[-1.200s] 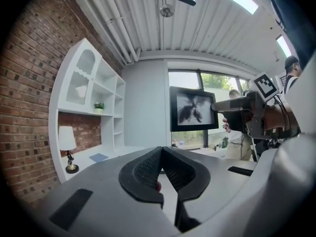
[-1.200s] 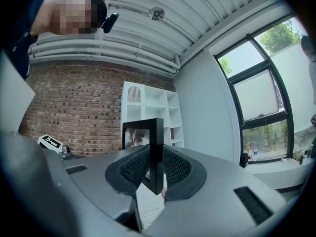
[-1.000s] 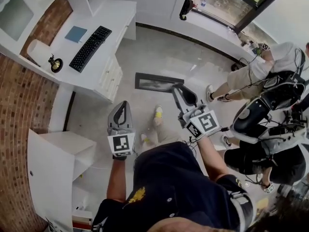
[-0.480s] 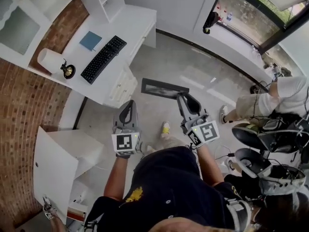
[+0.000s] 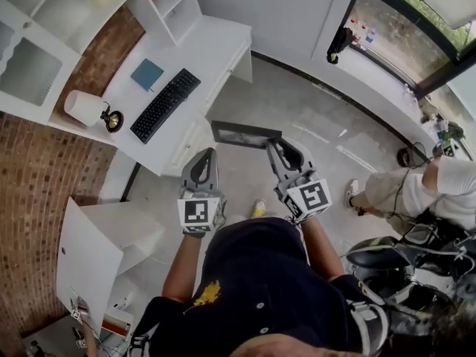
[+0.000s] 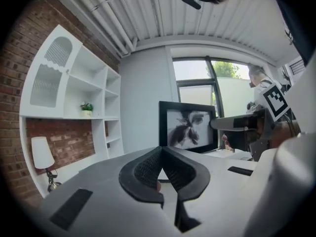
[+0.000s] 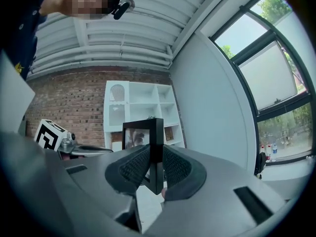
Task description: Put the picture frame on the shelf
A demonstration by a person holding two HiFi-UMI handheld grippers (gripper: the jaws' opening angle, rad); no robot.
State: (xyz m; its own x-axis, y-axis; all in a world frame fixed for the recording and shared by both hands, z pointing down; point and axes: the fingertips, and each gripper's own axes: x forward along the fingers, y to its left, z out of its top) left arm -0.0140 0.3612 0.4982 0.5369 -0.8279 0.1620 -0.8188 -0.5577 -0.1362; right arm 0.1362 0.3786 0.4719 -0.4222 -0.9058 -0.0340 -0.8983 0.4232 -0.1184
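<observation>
Nearer desk (image 5: 216, 50) now, right gripper (image 5: 274, 146) clamps picture frame (image 5: 242, 134), hiding its edge.

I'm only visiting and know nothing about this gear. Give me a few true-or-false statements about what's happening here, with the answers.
The right gripper clamps the picture frame by its edge. True.
The left gripper helps hold the frame. False: its jaws are shut on nothing.
The frame stands on the shelf. False: it is held above the floor.
A black keyboard lies on the white desk. True.
</observation>
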